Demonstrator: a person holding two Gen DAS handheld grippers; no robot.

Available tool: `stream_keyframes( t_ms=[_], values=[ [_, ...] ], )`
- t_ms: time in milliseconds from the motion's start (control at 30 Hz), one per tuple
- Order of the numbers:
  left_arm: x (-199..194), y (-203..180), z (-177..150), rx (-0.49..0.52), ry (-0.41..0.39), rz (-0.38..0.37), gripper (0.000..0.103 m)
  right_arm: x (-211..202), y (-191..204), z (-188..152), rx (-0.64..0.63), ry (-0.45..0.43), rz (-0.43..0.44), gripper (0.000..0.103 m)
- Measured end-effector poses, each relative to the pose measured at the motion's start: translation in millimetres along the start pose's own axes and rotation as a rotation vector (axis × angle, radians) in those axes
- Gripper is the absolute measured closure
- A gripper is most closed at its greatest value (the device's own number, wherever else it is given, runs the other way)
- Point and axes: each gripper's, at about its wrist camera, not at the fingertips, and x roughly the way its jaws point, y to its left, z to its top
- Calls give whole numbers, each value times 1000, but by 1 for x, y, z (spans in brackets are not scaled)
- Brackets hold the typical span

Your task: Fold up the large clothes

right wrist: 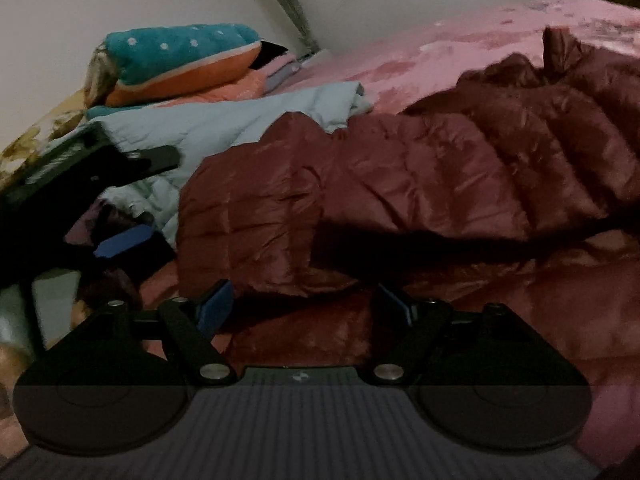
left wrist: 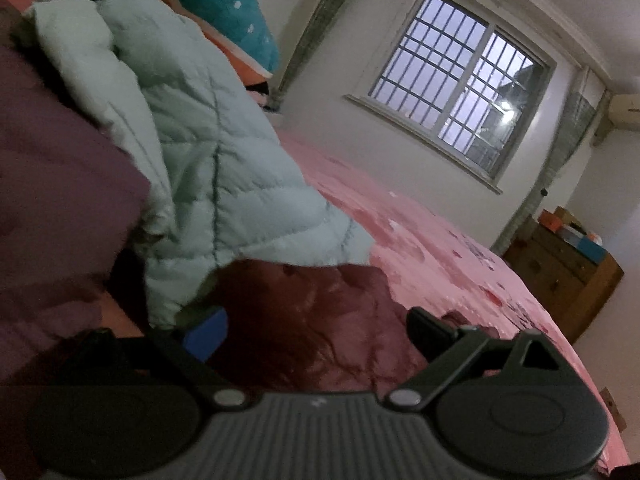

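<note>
**Entry: maroon down jacket, partly folded, on pink bed**

Item. We log a maroon down jacket (right wrist: 420, 184) lying across the pink bedspread (right wrist: 420, 52), directly ahead of both tools. One quilted panel or sleeve is laid over the body, so we judge a first fold made; the far end is rumpled and unsquared, and further folds appear to remain.

Tools. Our right gripper (right wrist: 306, 306) stands wide apart, blue pads clear of the cloth, holding nothing; the jacket's near edge lies between and just beyond the fingers. Our left gripper (left wrist: 316, 328) also looks spread, with nothing visibly pinched.

Adjacent. A pale mint puffer jacket (left wrist: 208, 152) sits just beside the maroon one, unfolded as far as we see. Beyond it, a teal dotted cushion (right wrist: 180, 52).

Not determinable. Low light and blur obscure the jacket's zip, collar and hem. A purple fabric (left wrist: 52, 152) at the left view's edge is cut off; we cannot tell what it is.
</note>
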Motion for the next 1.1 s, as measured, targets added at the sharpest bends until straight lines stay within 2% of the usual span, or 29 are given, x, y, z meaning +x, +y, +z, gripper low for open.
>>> stream_keyframes(
  t_ms=[167, 367, 467, 633, 800, 1000, 1100],
  values=[
    [-8, 4, 8, 31, -35, 12, 7, 18, 4, 2, 53, -46, -20, 0],
    [-15, 11, 14, 52, -71, 46, 7, 39, 10, 7, 128, -124, 70, 0],
    [-17, 16, 18, 40, -78, 52, 7, 50, 15, 10, 167, -151, 86, 0],
    [-18, 22, 22, 31, -79, 51, 7, 68, 25, 15, 173, -164, 76, 0],
    [-18, 23, 23, 34, -69, 42, 7, 69, 28, 12, 137, -129, 4, 0],
    [-18, 25, 24, 40, -66, 33, 6, 65, 24, 17, 162, -114, 41, 0],
    [-18, 26, 24, 50, -56, 15, 7, 56, 23, 25, 183, -135, 57, 0]
  ],
)
